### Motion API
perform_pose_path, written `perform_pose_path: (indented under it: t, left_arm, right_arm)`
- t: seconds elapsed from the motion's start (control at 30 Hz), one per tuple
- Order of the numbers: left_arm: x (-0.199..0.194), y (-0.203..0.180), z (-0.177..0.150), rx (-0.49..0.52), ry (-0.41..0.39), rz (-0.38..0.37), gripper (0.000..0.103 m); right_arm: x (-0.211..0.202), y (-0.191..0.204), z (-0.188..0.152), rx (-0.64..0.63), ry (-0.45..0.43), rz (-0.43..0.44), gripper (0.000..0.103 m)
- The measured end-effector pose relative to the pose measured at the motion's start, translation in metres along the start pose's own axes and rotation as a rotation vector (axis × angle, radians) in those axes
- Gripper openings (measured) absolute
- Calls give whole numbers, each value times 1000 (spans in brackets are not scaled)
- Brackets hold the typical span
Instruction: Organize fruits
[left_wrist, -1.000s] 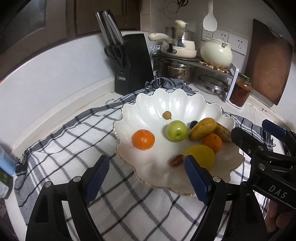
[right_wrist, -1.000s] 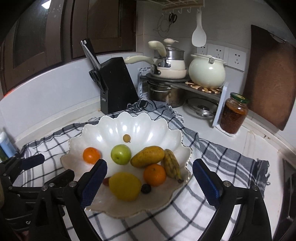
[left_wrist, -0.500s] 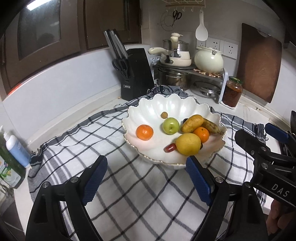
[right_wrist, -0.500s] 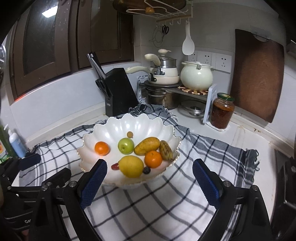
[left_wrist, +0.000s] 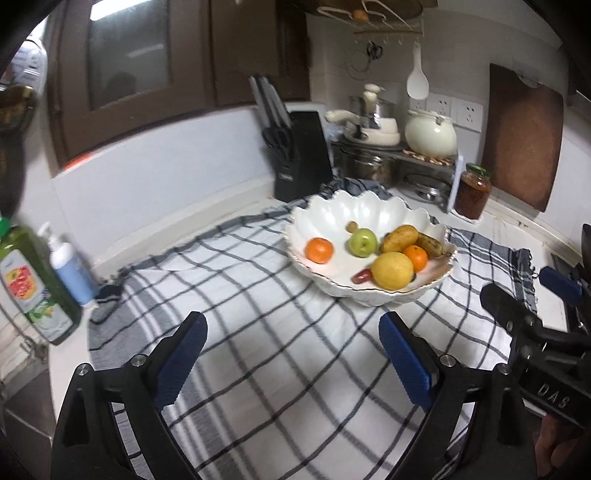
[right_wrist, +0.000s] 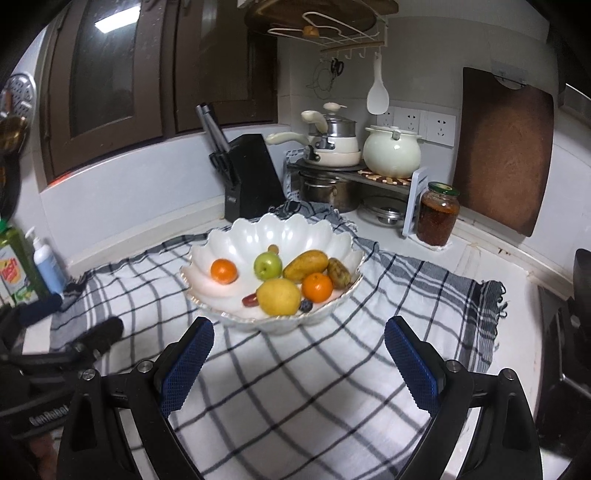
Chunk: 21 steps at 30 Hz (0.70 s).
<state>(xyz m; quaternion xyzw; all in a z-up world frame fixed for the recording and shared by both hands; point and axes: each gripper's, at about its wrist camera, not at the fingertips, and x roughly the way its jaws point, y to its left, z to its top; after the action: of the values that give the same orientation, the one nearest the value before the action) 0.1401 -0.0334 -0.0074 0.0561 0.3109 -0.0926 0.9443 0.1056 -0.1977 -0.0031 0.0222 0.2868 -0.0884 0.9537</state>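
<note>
Left of the bowl (left_wrist: 369, 210): bottles (left_wrist: 40, 273) at the cloth (left_wrist: 258, 332) edge. Left gripper (left_wrist: 291, 354) short of the bowl, jaws opening, nothing between them. In the bowl: tangerine (left_wrist: 319, 250), apple (left_wrist: 362, 242), lemon (left_wrist: 392, 270), all the fruit. Right gripper (right_wrist: 299, 358) also short, spread wide, empty. Risk, by judgement: snagging cloth, dragging the bowl, rolling round fruit out.

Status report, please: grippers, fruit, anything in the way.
Left gripper opening, empty; right gripper open, empty. Fruit all in bowl. Nothing in the way.
</note>
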Motion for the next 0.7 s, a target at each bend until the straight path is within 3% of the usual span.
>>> perform_pose_path:
  t: [0.7]
  left_arm:
    - [-52, 18, -51, -50, -28, 48, 98]
  right_arm:
    - [-47, 10, -40, 15, -32, 3, 94]
